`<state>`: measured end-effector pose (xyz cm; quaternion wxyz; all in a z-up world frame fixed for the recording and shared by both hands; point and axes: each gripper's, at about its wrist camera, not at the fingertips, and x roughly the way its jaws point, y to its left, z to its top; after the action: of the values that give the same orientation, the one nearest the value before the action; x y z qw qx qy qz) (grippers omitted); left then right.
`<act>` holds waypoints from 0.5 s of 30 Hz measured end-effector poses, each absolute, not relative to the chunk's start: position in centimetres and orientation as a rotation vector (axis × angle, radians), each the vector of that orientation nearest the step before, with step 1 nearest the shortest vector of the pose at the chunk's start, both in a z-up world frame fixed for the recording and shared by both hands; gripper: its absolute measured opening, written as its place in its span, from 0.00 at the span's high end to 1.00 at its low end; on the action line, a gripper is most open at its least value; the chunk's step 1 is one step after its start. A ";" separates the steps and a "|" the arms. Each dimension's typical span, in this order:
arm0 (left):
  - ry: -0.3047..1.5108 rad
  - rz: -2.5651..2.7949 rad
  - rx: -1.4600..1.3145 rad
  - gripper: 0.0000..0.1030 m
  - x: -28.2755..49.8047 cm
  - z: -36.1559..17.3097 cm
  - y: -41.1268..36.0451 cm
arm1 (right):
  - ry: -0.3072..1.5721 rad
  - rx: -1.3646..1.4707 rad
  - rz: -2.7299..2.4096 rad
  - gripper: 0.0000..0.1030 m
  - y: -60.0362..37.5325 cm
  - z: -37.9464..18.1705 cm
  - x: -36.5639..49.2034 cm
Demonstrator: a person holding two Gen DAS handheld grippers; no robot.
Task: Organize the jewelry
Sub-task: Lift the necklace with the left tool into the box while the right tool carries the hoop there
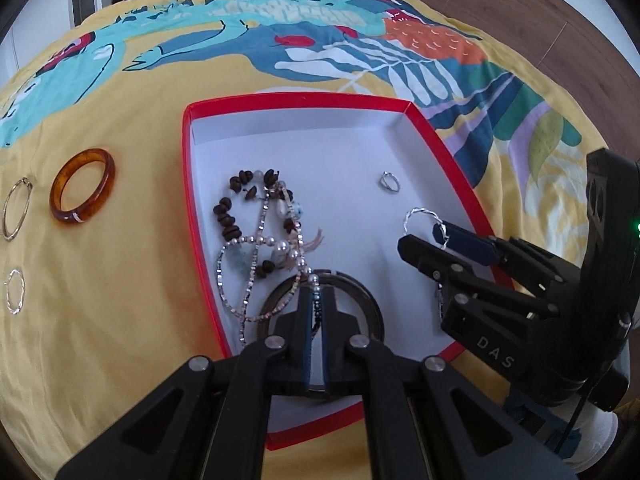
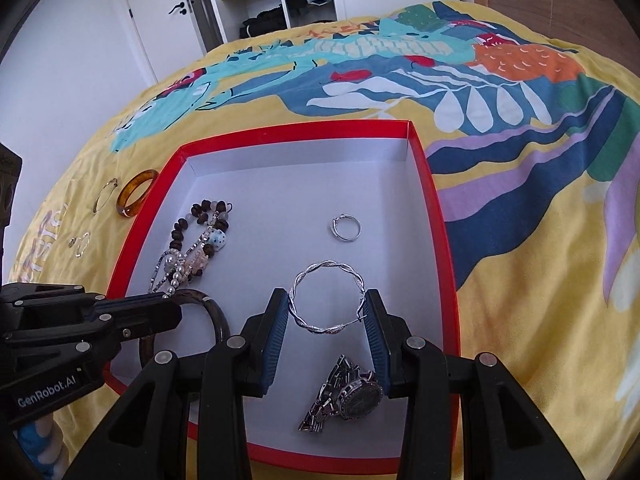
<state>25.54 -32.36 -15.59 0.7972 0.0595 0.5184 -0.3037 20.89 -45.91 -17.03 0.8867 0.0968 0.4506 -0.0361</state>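
My right tongs hold the twisted silver hoop across its width: the blue pads stand fairly wide apart, one on each side of the ring, and touch its rim. I cannot tell whether the hoop already rests on the white floor of the red box or hangs just above it. Taking it by the rim keeps it flat, which I judge suits laying it down without tangling.

My left tongs are nearly closed, with only a thin slit between the fingers, pinching the end of the beaded strand. The rest of it lies in a loose heap with the brown wooden beads on the left side of the box, partly over a dark bangle. Held by one end, the strand trails out rather than bunching.

Also in the box are a small silver ring, well apart from the hoop, and a metal watch in the near corner beneath my right tongs.

Outside, on the yellow patterned bedcover to the left, wait an amber bangle, a thin hoop and a smaller ring. I judge these are the pieces left to bring in.
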 end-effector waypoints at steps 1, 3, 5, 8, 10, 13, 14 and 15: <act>1.109 -0.645 0.132 0.97 25.5 -15.6 -32.3 | 0.938 0.199 -0.076 0.63 -45.9 -17.0 20.9; 1.105 -0.634 0.147 0.96 25.4 -15.7 -32.3 | 0.943 0.190 -0.078 0.63 -45.8 -17.1 20.9; 1.103 -0.625 0.161 0.96 25.2 -15.9 -32.2 | 0.952 0.174 -0.078 0.62 -45.6 -17.1 20.8; 1.099 -0.617 0.175 0.96 24.9 -16.0 -32.1 | 0.965 0.155 -0.075 0.62 -45.4 -17.2 20.7; 1.096 -0.614 0.180 0.95 24.7 -16.1 -32.0 | 0.973 0.147 -0.073 0.62 -45.3 -17.3 20.5; 1.098 -0.608 0.176 0.89 24.6 -16.0 -31.8 | 0.977 0.144 -0.068 0.62 -45.2 -17.2 20.1; 1.093 -0.606 0.177 0.87 24.5 -15.9 -31.8 | 0.979 0.142 -0.069 0.62 -45.2 -17.2 20.0; 1.088 -0.605 0.181 0.82 24.3 -15.8 -31.8 | 0.980 0.141 -0.072 0.61 -45.2 -17.1 19.8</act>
<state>24.31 -31.75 -15.81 0.8087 0.0846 0.5086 -0.2831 19.81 -45.25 -17.10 0.8794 0.0677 0.4700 -0.0343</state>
